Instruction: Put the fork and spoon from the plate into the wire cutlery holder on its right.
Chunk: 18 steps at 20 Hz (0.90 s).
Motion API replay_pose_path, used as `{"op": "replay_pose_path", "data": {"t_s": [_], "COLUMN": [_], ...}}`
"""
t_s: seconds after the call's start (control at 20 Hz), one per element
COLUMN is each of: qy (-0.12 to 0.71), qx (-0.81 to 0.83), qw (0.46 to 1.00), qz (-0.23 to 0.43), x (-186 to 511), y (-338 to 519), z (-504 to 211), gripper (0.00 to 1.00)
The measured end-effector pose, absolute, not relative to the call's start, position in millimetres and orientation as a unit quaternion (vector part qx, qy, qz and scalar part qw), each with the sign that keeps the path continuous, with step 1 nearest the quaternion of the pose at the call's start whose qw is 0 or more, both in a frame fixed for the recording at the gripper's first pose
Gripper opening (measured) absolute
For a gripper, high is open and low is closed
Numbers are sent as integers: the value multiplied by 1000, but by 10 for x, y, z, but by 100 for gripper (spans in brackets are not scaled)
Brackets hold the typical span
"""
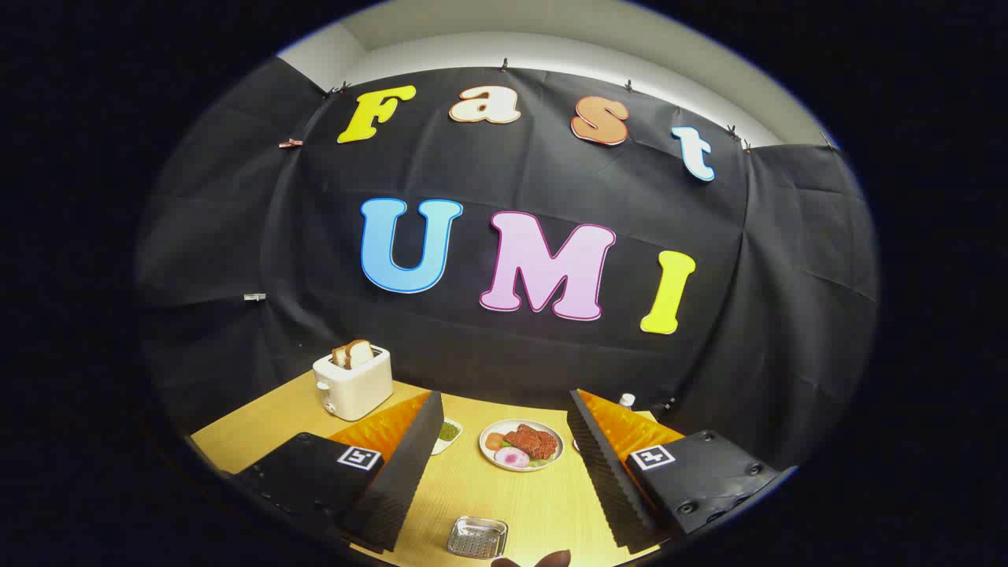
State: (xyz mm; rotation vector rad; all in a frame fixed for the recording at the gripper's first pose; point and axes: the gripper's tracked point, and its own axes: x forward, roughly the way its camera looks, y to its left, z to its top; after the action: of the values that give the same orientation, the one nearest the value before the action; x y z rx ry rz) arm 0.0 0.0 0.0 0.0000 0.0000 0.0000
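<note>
The wooden counter (543,504) spreads below the dark cloth wall and carries everything in the scene. Seen from the gripper (504,472), its jaws stand wide apart with only bare counter between them, holding nothing.

The largest thing on the counter is a white toaster (353,383), out at about 11 o'clock from the jaws and well beyond the left finger, close to the cloth wall. Two slices of bread (353,353) stand upright in its slots.

Next comes a white plate (521,445) at about 12 o'clock, straight ahead past the fingertips and between the two fingers' lines. It carries red meat, a pink-and-white slice and some green; whether a fork or spoon lies on it cannot be told.

A small metal tray (476,537) with a perforated bottom lies at about 6 o'clock, near between the fingers, with open counter between it and the plate.

A small white dish (447,434) of something green sits just left of the plate, partly hidden behind the left finger. A small white-capped thing (627,400) peeks over the right finger at about 1 o'clock, too hidden to identify. Two dark rounded shapes (535,561) show below the tray; what they are is unclear.
</note>
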Motion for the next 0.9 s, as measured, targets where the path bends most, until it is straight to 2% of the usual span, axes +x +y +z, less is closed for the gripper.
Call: {"op": "replay_pose_path", "data": {"t_s": [0.35, 0.6, 0.85, 0.9], "qy": [8, 34, 125, 168], "qx": [3, 28, 58, 56], "qw": [1000, 999, 989, 983], "qz": [-14, 6, 45, 49], "x": [-38, -77, -181, -228], "y": [129, 471, 1071, 1198], "z": [-43, -148, -665, -906], "gripper": [98, 98, 97, 91]}}
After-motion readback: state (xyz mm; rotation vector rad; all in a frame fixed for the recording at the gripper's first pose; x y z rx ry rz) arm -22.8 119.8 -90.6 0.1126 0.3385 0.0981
